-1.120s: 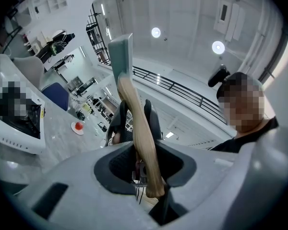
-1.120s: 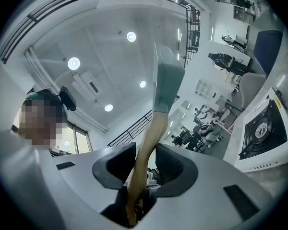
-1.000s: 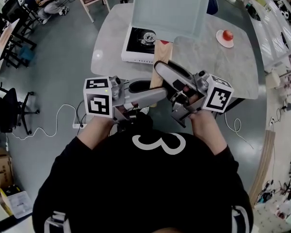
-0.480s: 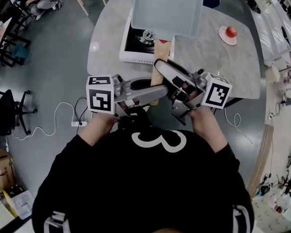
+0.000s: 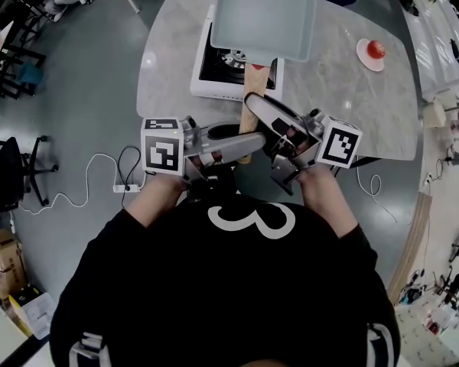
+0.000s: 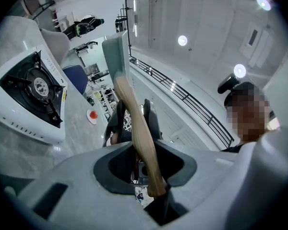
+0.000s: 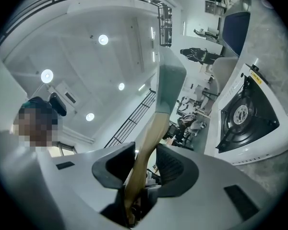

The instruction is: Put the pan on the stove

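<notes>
A square pale grey-blue pan (image 5: 266, 14) hangs level over the white single-burner stove (image 5: 206, 86) and hides its right part. Its wooden handle (image 5: 256, 90) runs back toward me. My left gripper (image 5: 241, 145) reaches in from the left and is shut on the handle's near end. From the right, my right gripper (image 5: 264, 119) is also shut on the handle. In the left gripper view the handle (image 6: 137, 128) passes between the jaws up to the pan (image 6: 116, 56), with the stove (image 6: 31, 97) at left. In the right gripper view the handle (image 7: 149, 143) sits between the jaws, with the stove (image 7: 245, 116) at right.
The stove stands on a round marble table (image 5: 344, 90). A red fruit on a small plate (image 5: 375, 50) lies at the table's far right. A cable and power strip (image 5: 122, 193) lie on the floor at left, with chairs farther back.
Both grippers have sunk slightly with the pan, which looks smaller and closer to the stove. Both grips on the handle are unchanged.
</notes>
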Motion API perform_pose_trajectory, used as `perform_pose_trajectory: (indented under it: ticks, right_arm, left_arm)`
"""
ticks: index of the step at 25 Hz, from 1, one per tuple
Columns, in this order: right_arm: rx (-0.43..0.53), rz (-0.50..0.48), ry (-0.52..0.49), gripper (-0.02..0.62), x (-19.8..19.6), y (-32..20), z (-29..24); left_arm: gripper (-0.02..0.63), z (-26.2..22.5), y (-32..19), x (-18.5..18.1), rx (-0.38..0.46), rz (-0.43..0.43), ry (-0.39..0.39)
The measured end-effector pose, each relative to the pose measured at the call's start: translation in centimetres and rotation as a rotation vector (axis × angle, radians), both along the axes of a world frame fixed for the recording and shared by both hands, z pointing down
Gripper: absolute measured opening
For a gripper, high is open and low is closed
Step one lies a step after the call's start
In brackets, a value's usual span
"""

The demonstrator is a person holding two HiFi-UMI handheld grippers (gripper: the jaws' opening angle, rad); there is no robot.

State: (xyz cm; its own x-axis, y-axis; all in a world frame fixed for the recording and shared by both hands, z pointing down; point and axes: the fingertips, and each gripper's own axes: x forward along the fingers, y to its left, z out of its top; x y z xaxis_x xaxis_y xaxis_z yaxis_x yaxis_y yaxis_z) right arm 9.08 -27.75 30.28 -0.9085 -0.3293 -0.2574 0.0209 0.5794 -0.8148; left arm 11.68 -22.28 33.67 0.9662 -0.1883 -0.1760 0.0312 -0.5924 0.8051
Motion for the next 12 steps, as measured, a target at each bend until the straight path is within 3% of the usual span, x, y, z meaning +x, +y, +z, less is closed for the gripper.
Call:
perform_pose_trajectory:
  ticks: [12]
  right_arm:
    - [-0.108, 0.009, -0.006, 0.124, 0.3, -1.1, 3.8]
  left_arm:
    - [0.124, 2.2, -0.8, 0.5, -0.127, -0.008, -0.015]
